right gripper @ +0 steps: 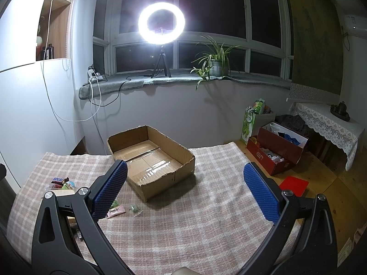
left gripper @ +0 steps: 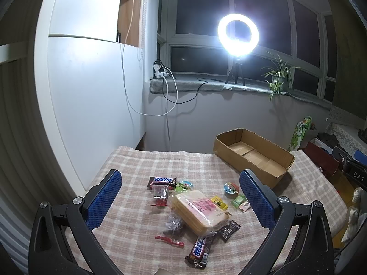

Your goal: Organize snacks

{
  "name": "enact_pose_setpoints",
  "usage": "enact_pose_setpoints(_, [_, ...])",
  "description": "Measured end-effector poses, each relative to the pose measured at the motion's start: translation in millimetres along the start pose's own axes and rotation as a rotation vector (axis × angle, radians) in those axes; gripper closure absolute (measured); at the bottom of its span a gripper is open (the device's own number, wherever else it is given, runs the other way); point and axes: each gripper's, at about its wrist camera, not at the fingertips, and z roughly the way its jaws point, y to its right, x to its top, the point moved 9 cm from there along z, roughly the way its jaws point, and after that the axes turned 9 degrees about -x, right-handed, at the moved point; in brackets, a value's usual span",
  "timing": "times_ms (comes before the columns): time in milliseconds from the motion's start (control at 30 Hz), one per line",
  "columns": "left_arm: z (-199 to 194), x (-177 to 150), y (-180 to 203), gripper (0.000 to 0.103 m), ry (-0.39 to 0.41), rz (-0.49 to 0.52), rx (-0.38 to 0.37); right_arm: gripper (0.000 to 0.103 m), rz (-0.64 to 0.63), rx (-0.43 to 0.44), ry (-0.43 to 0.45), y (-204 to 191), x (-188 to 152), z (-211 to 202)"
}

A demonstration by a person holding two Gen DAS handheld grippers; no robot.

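A pile of snacks lies on the checked tablecloth (left gripper: 128, 160): a Snickers bar (left gripper: 163, 181), a bag of sliced bread (left gripper: 199, 213), a second chocolate bar (left gripper: 199, 249), a dark wrapped sweet (left gripper: 229, 229), small green sweets (left gripper: 239, 200) and a round jelly cup (left gripper: 231, 188). An empty cardboard box (left gripper: 252, 155) stands behind them to the right; it also shows in the right wrist view (right gripper: 151, 158). My left gripper (left gripper: 181, 183) is open above the pile. My right gripper (right gripper: 184, 174) is open, in front of the box. Small sweets (right gripper: 134, 208) lie near its left finger.
A ring light on a tripod (right gripper: 161, 23) and a potted plant (right gripper: 215, 64) stand on the windowsill. Red boxes (right gripper: 277, 151) and a green bag (right gripper: 252, 119) sit on the floor to the right. A lace-covered side table (right gripper: 328, 123) stands further right.
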Motion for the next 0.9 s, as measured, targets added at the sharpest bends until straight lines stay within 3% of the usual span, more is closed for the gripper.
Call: enact_pose_setpoints(900, [0.6,-3.0,1.4,0.001,-0.008,-0.001,-0.002,0.0,-0.012,0.01,-0.021,-2.6,-9.2,8.3])
